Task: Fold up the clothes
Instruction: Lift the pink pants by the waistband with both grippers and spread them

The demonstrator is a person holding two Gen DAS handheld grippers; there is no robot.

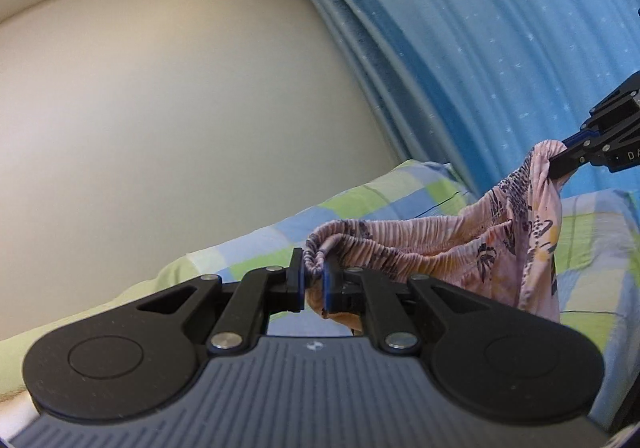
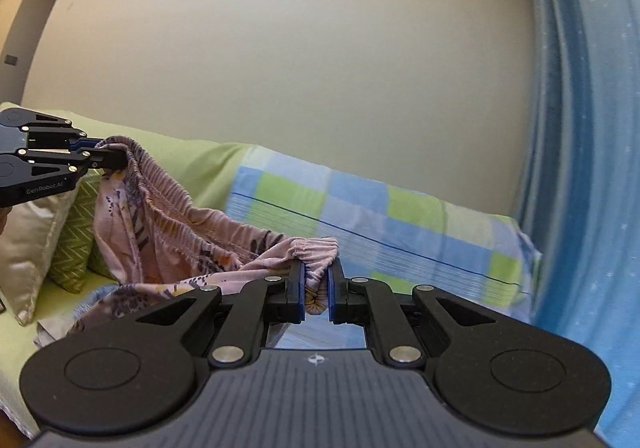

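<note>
Pink cloth with a dark leaf print fills the narrow gap of the left gripper [image 1: 313,282]: it is almost closed and pinches one end of the gathered elastic band of the shorts [image 1: 460,244]. The right gripper [image 2: 316,288] is closed in the same way on the other end of the band. In the left wrist view the right gripper is at the far right and a little higher; in the right wrist view the left gripper [image 2: 114,158] is at the far left and higher.

The shorts hang in the air between the two grippers, above the bed [image 2: 360,208] with its blue and green check sheet. The band sags in the middle, so the long axis runs from one gripper to the other, left to right, and the legs point down. On the left side the lower cloth seems to reach the bed, near the green zigzag pillow [image 2: 74,240] and a grey pillow [image 2: 28,244].

To do this step well, I think both grippers should move apart until the band is straight and level, then lower the shorts flat on the bed without twist. A blue curtain [image 1: 500,28] hangs at the right.
</note>
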